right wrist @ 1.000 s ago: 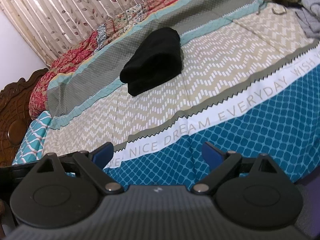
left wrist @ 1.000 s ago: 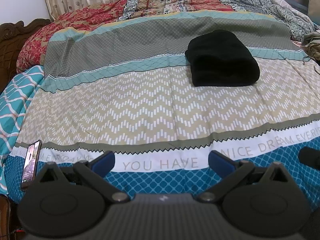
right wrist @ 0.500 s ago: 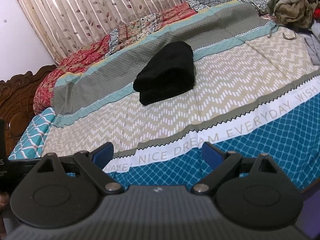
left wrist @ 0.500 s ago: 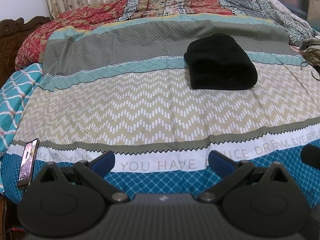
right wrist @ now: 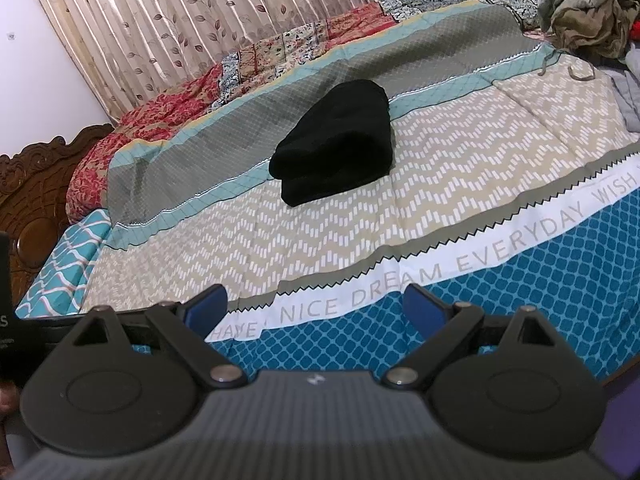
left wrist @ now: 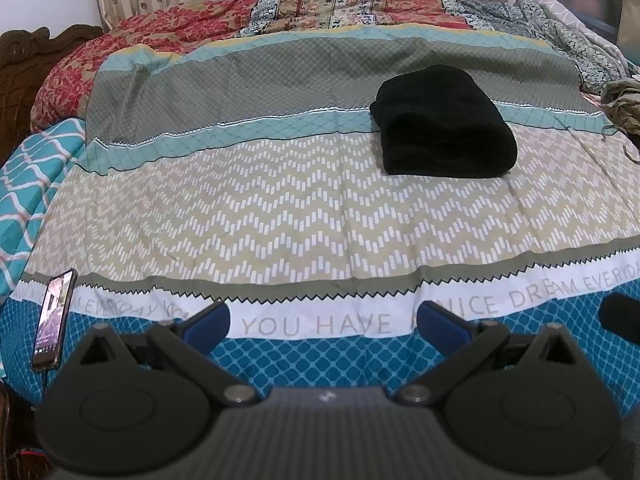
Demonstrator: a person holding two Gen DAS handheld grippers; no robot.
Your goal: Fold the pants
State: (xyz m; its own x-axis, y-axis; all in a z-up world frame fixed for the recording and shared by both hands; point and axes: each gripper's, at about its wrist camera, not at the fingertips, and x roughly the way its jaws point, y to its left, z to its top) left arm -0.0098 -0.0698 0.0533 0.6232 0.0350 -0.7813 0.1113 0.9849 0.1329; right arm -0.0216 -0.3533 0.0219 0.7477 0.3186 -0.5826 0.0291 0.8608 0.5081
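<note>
left gripper (left wrist: 323,318): jaws spread wide, nothing between them, hovering over near edge of bed
right gripper (right wrist: 316,304): jaws spread wide, empty, also over near edge
pants (left wrist: 444,122): black, folded into a thick bundle, flat on bedsheet (left wrist: 280,208); well ahead of left gripper and to its right; well ahead of right gripper, about centre
phone (left wrist: 54,326): screen lit, on sheet edge just left of left gripper
clothes pile (right wrist: 588,8): crumpled, far ahead-right of right gripper
curtain (right wrist: 180,24): behind bed
</note>
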